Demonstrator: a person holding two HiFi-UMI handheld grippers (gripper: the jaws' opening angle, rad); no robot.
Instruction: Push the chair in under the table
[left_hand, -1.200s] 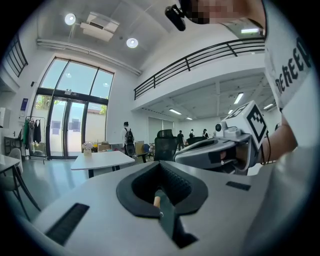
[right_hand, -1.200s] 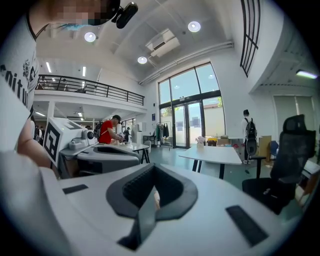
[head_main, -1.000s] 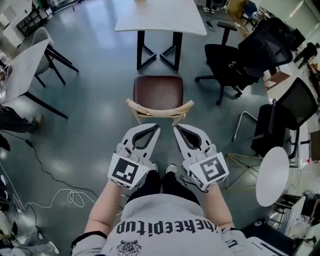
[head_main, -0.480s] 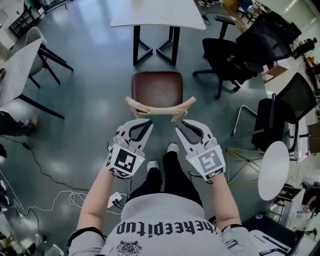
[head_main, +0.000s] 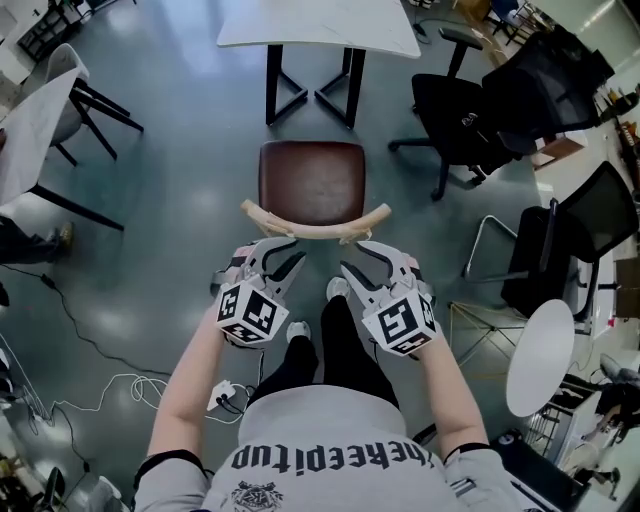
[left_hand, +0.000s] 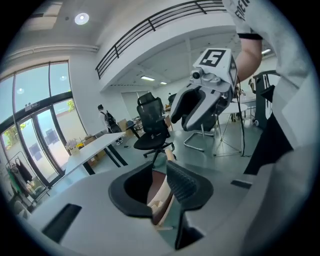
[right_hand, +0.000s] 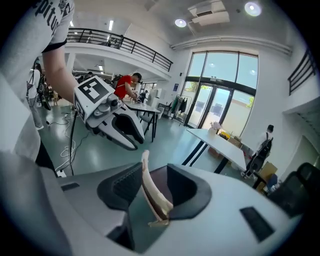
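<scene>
Opening jaws astride the chair backrest (head_main: 315, 229) — left gripper (head_main: 280, 252), right gripper (head_main: 356, 256).

The chair (head_main: 312, 185) has a dark brown seat, smooth and faintly sheened like leather or vinyl, and a curved backrest (head_main: 315, 228) of pale, matt bare wood. The far table (head_main: 318, 22) has a smooth white top on black metal legs (head_main: 270, 85). The grey-green floor (head_main: 190, 200) is polished and glossy. The office chair (head_main: 455, 110) at right looks to be matt black cloth and plastic.
</scene>
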